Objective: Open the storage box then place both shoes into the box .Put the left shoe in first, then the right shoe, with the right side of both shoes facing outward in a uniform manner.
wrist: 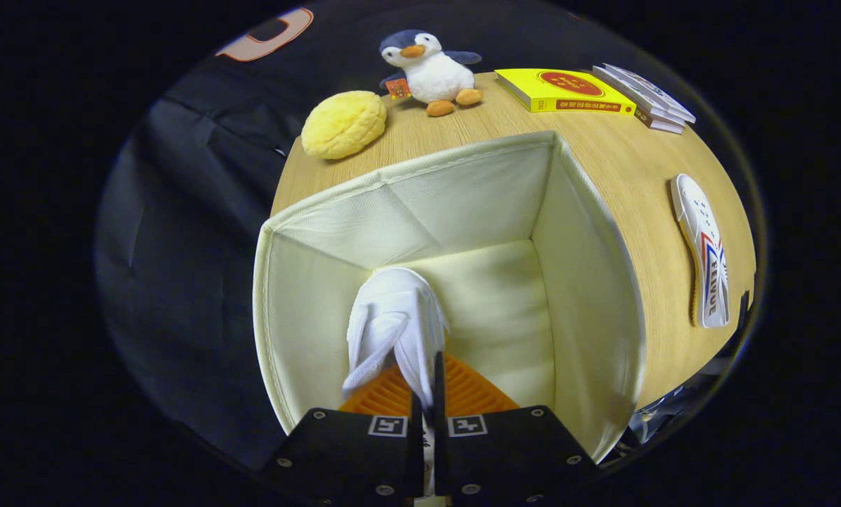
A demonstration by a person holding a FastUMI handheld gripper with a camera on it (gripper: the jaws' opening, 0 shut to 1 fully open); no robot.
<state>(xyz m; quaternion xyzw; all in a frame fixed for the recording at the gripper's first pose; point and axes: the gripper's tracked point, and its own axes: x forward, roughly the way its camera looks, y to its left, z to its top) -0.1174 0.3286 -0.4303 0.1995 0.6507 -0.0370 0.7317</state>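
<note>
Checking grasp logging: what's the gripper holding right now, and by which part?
The gripper is shut on a white shoe, pinching its upper edge near the opening, toe pointing down into the open storage box.

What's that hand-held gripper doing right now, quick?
Hand-held gripper: closed on a white shoe, holding it inside the open cream storage box.
</note>
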